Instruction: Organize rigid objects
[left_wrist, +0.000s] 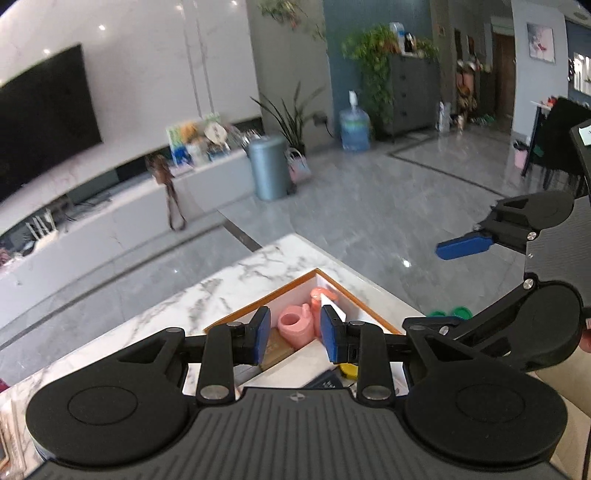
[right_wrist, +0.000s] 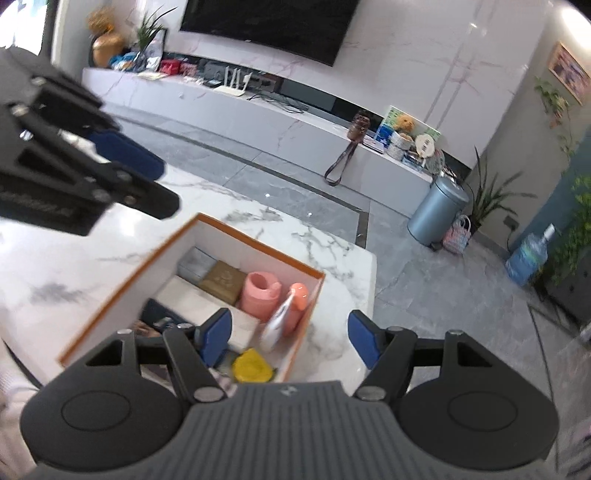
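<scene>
An orange-rimmed white box (right_wrist: 122, 284) (left_wrist: 369, 301) stands on the marble table (right_wrist: 55, 266) (left_wrist: 221, 291). It holds a pink cup (right_wrist: 260, 293) (left_wrist: 294, 326), a salmon bottle (right_wrist: 297, 299) (left_wrist: 317, 306), a brown box (right_wrist: 221, 282), a grey box (right_wrist: 195, 266), a yellow object (right_wrist: 252, 366) and a white flat item (right_wrist: 277, 325). My left gripper (left_wrist: 294, 334) is open and empty above the box. My right gripper (right_wrist: 290, 338) is open and empty above the box's near corner. It also shows in the left wrist view, at the right (left_wrist: 465, 245).
Past the table's far edge lies grey tiled floor (right_wrist: 295, 192). A blue-grey bin (right_wrist: 437, 210) (left_wrist: 267, 166) stands by the TV bench (right_wrist: 229, 110). A water jug (left_wrist: 354, 127) and plants stand at the far wall. Green lids (left_wrist: 448, 313) lie beyond the table.
</scene>
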